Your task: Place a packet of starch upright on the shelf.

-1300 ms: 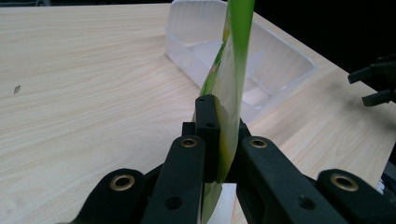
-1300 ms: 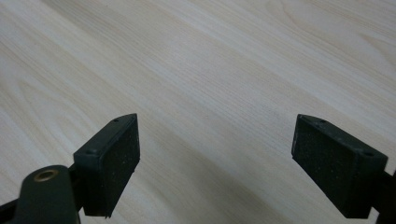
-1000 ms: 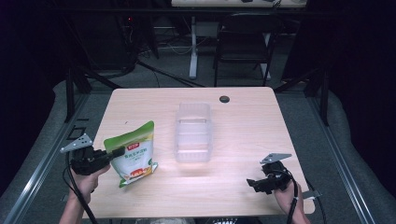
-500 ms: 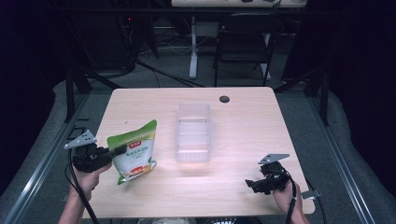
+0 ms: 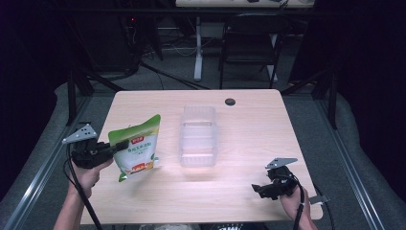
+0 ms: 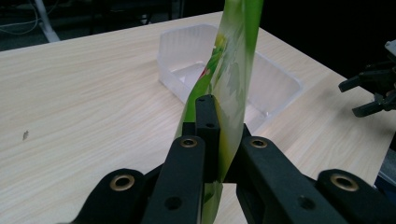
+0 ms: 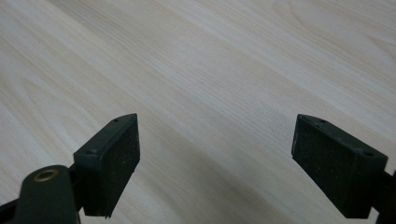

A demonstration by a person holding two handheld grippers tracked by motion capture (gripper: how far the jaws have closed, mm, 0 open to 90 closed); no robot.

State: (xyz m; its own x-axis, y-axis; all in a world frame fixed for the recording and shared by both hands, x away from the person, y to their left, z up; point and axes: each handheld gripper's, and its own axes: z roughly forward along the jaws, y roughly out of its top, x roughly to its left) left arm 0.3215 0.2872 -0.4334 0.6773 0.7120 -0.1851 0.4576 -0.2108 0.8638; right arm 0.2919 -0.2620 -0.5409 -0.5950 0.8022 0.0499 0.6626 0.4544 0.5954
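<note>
Now that the pouch [image 5: 135,149] stands more upright than a second ago and has lifted a little, I read it as off the table [image 5: 249,124] and bound for the clear tray [image 5: 197,136] at frame centre. My left gripper [image 5: 119,145], lower left, is clamped on its edge. Its label has red and white print, probably Chinese, too small to read. My right gripper [image 5: 257,187], lower right, hangs wide open, empty.

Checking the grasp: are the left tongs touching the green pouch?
Touching. The left gripper view shows the left tongs shut on the green pouch.
</note>
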